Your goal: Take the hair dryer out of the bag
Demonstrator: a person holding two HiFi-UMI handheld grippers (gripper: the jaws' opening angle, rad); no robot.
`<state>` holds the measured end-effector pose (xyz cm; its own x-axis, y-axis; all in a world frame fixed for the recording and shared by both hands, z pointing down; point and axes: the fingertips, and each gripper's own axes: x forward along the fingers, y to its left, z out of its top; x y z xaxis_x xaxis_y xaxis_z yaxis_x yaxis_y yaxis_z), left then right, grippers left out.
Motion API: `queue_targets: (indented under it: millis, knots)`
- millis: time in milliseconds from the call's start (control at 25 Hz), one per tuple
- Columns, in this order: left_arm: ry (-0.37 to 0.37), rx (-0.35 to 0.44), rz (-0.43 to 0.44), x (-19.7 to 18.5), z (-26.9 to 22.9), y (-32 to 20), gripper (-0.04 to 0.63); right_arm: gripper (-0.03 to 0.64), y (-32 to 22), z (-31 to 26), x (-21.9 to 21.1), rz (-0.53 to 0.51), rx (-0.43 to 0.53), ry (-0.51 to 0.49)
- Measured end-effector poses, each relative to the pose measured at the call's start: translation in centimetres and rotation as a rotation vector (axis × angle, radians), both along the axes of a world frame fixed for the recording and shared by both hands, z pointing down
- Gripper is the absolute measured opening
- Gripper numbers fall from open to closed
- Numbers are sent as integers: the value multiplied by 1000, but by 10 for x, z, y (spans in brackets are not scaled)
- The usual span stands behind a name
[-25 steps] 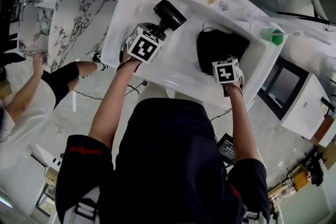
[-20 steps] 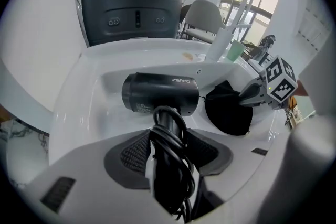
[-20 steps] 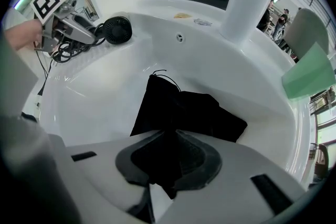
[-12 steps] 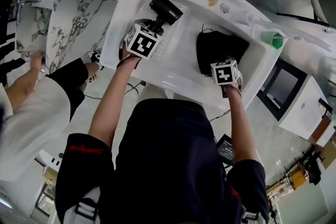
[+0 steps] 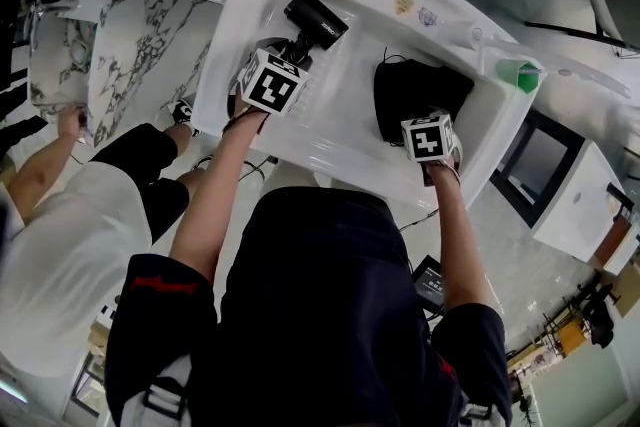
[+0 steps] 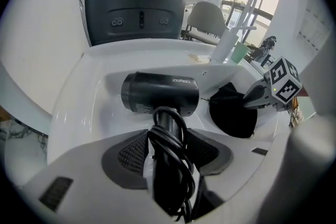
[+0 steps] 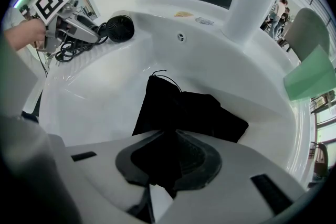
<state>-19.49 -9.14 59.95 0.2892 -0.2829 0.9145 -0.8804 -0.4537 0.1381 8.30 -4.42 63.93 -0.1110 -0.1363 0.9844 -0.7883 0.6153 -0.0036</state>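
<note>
Left of the bag point(image 5: 418, 91), our left gripper point(image 6: 169, 136) clamped the hair dryer point(image 6: 160, 93) by its cord-wrapped handle, the best hold. We judged it rigid and top-heavy. Our right gripper point(image 7: 169, 160) pinched the limp bag.

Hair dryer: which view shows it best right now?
The left gripper view: the hair dryer fills the centre, barrel side-on, handle and wound cord clamped in the jaws of the left gripper. The head view shows it small from above, partly behind that gripper. The right gripper view shows only its round end.

One hair dryer point(image 5: 318, 20), one bag point(image 5: 415, 90)
</note>
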Motion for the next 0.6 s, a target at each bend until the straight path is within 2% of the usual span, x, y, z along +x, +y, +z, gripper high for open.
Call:
queue_targets:
  millis: [280,520,600]
  knots:
    - [-9,10,6,0,0,0,224,48,-1,-3,-2,8,7,7]
    - [-15,54,29,0,-8,1,225,49,-2,-9,-6,-12,34,21]
    - [-8,69,35,0,-13,0,227,92,-2,-10,-8,3,30,5]
